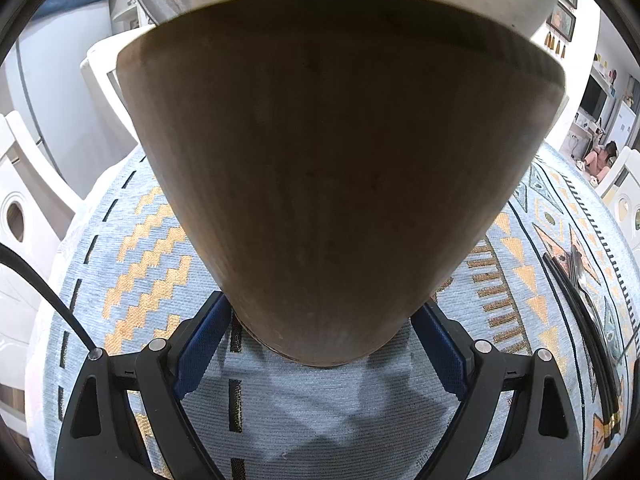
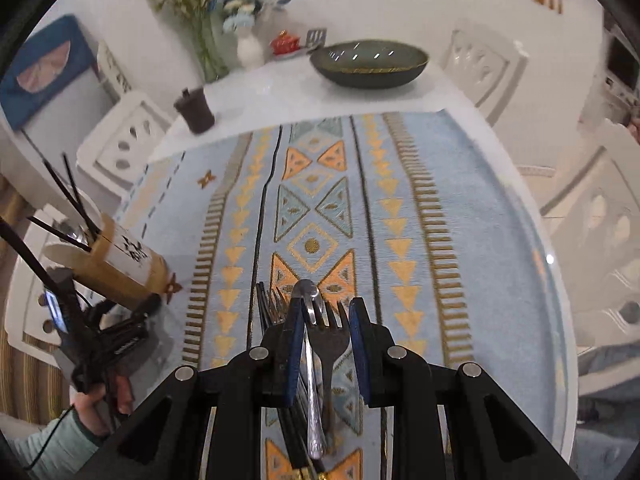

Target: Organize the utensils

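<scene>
The counter [image 2: 520, 280] is covered by a pale blue patterned cloth [image 2: 460, 208] with orange triangles and dark stripes, and white chairs [image 2: 120, 144] are seen around it. At the far end a wide dark green bowl [image 2: 368, 64] is set on the bare white part of the counter, with a small dark cup [image 2: 196, 110] to its left and a vase of flowers [image 2: 248, 48] behind.

In the left wrist view most of the frame is filled by the wooden utensil holder [image 1: 340, 180], which is pinched near its base between the blue-padded jaws of the left gripper [image 1: 324, 332]. From the right wrist view the same holder [image 2: 116, 264] is seen tilted above the counter's left edge, with black chopsticks [image 2: 68, 192] sticking out of its open end; whether it touches the cloth cannot be told.

The right gripper [image 2: 326, 320] is lowered over a small pile of cutlery lying on the cloth near the counter's front. Its jaws are spread, and a dark fork [image 2: 330, 344] and a silver spoon [image 2: 312, 380] are seen between them, not gripped. A second fork [image 2: 274, 306] and further black chopsticks [image 2: 294, 444] are lying just beside the left jaw. The same pile [image 1: 580, 292] is seen at the right edge of the left wrist view.
</scene>
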Motion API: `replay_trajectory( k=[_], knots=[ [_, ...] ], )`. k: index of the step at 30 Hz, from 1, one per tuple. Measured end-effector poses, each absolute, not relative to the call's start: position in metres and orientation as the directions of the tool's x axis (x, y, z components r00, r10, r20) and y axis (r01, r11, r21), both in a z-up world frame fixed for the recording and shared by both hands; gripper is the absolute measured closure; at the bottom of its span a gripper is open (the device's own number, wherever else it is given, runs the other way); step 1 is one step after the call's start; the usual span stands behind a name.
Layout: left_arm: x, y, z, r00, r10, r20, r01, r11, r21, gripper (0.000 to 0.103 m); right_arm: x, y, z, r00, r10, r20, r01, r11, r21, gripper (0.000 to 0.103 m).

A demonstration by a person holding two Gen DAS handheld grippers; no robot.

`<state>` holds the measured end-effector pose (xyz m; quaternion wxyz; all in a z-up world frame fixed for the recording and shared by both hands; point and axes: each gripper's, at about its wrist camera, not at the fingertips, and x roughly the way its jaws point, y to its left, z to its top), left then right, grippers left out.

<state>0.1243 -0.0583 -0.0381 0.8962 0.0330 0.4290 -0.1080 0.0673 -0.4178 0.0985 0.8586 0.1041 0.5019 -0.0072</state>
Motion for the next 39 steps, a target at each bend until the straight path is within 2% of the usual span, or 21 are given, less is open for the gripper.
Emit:
replay_trajectory(
  k=[7, 9, 10, 13, 17, 21, 29, 34, 39],
  knots=[
    [0.124, -0.059, -0.038, 0.609, -0.165, -0.776, 0.222, 0.975, -0.033, 0.011, 0.057, -0.417, 0.119, 0.560, 0.102, -0.822, 0.131, 0.969, 0.210, 0.084],
    [0.124, -0.059, -0.039, 0.609, -0.162, -0.777, 0.222, 0.975, -0.030, 0.011, 0.060, -0.416, 0.122, 0.576, 0.110, -0.810, 0.124, 0.968, 0.220, 0.087],
    [0.125, -0.060, -0.040, 0.608, -0.160, -0.777, 0.222, 0.975, -0.028, 0.011, 0.063, -0.414, 0.124, 0.583, 0.119, -0.804, 0.117, 0.966, 0.229, 0.095],
    [0.126, -0.059, -0.041, 0.608, -0.159, -0.778, 0.222, 0.975, -0.026, 0.011, 0.073, -0.408, 0.131, 0.608, 0.147, -0.781, 0.086, 0.965, 0.248, 0.098],
    [0.126, -0.059, -0.042, 0.608, -0.159, -0.778, 0.222, 0.975, -0.026, 0.011, 0.087, -0.396, 0.136, 0.622, 0.141, -0.770, 0.048, 0.975, 0.217, 0.098],
    [0.126, -0.060, -0.041, 0.608, -0.159, -0.778, 0.222, 0.975, -0.026, 0.011, 0.093, -0.393, 0.153, 0.640, 0.180, -0.747, 0.017, 0.969, 0.248, 0.098],
    [0.124, -0.061, -0.041, 0.617, -0.152, -0.772, 0.222, 0.975, -0.014, 0.012, 0.100, -0.361, 0.243, 0.770, 0.272, -0.577, -0.150, 0.956, 0.251, 0.098],
    [0.116, -0.058, -0.037, 0.659, -0.140, -0.739, 0.215, 0.977, 0.006, 0.012, 0.111, -0.327, 0.280, 0.801, 0.343, -0.490, -0.259, 0.937, 0.233, 0.098],
    [0.107, -0.054, -0.032, 0.692, -0.137, -0.709, 0.214, 0.977, 0.019, 0.014, 0.129, -0.283, 0.279, 0.766, 0.405, -0.500, -0.343, 0.914, 0.215, 0.098]
  ],
)
